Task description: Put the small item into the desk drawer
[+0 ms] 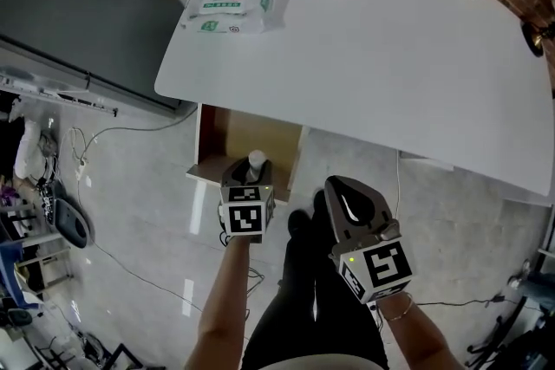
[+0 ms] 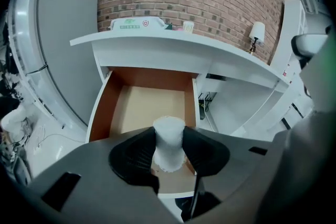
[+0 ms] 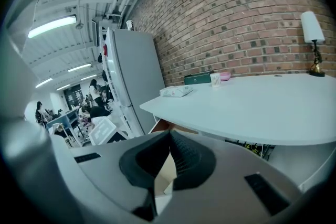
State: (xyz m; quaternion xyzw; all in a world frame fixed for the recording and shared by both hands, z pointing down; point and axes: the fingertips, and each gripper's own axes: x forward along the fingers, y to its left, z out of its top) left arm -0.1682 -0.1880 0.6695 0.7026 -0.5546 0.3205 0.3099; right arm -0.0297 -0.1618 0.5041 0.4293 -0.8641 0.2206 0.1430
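Our left tool clamps its ribbed black pads on the small white item, a frosted, rough-edged cylinder held upright over the open drawer. The drawer's brown walls frame a pale flat base beneath the smooth white bench. Our right tool is empty, its ribbed pads pressed together.

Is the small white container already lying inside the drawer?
No, the left gripper grips the container in its jaws, over the front of the open drawer.
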